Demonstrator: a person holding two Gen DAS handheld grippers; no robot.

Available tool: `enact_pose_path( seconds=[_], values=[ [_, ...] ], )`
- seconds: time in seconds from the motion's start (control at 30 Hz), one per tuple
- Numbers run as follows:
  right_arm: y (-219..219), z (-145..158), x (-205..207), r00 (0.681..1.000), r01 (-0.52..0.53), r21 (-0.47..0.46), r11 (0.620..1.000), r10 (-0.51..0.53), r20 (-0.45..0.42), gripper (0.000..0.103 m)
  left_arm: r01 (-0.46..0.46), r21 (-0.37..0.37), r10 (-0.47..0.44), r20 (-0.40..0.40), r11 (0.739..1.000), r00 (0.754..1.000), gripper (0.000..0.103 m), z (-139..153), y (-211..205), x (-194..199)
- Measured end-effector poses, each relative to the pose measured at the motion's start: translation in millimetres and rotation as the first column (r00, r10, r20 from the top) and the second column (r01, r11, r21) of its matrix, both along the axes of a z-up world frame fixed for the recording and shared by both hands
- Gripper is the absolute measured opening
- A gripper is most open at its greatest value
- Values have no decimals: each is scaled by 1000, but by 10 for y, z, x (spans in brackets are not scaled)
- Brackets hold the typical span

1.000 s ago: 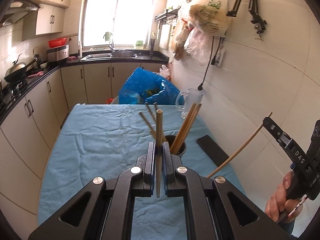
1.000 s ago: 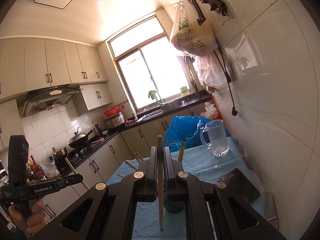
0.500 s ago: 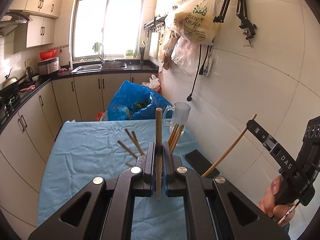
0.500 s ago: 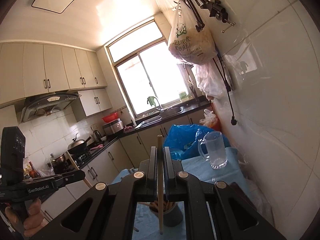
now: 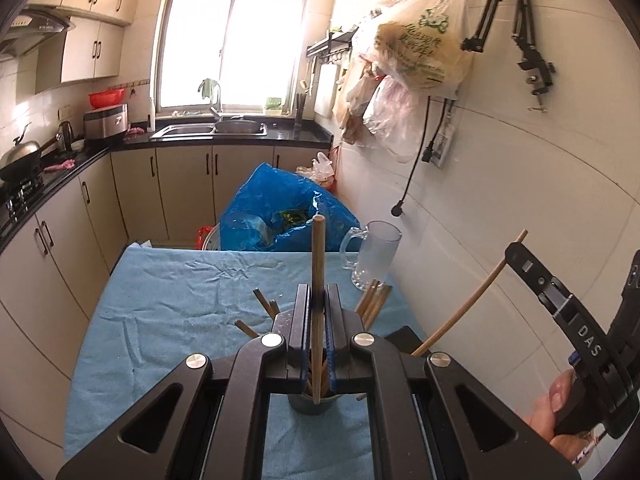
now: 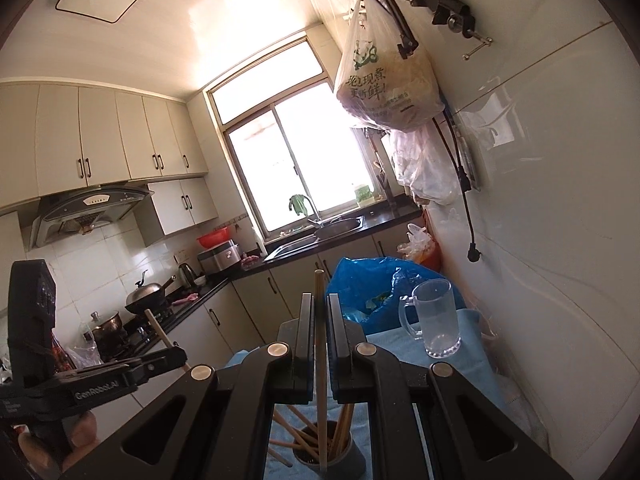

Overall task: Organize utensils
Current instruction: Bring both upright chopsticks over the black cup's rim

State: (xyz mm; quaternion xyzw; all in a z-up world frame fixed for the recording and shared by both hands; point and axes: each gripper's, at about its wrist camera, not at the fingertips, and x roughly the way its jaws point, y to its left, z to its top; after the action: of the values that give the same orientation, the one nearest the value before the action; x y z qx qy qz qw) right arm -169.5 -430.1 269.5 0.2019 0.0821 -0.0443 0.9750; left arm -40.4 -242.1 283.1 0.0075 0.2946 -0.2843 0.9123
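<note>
the left tool is pinching one chopstick upright over the dark cup of chopsticks on the bench; the right tool is gripping another chopstick, its tip near the cup's mouth. next, probably lowering each in, then releasing.

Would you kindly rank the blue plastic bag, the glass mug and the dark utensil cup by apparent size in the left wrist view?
1. blue plastic bag, clearly largest, though farthest.
2. glass mug.
3. dark utensil cup; mostly hidden behind the left claw, so ranking it against the mug is uncertain.
</note>
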Motion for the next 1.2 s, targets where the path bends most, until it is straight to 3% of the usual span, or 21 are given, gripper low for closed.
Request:
enact_pose_path(
  seconds=[0.53,1.2],
  values=[
    [-25,-262,542,997,-11,9,1000,11,-82,6,-24,41,26,-32,999,999,6,-432,-162,337],
    [-29,-634,789,983,-25,33,999,30,-181,6,-35,74,40,-72,997,997,6,-643,-215,467]
  ],
)
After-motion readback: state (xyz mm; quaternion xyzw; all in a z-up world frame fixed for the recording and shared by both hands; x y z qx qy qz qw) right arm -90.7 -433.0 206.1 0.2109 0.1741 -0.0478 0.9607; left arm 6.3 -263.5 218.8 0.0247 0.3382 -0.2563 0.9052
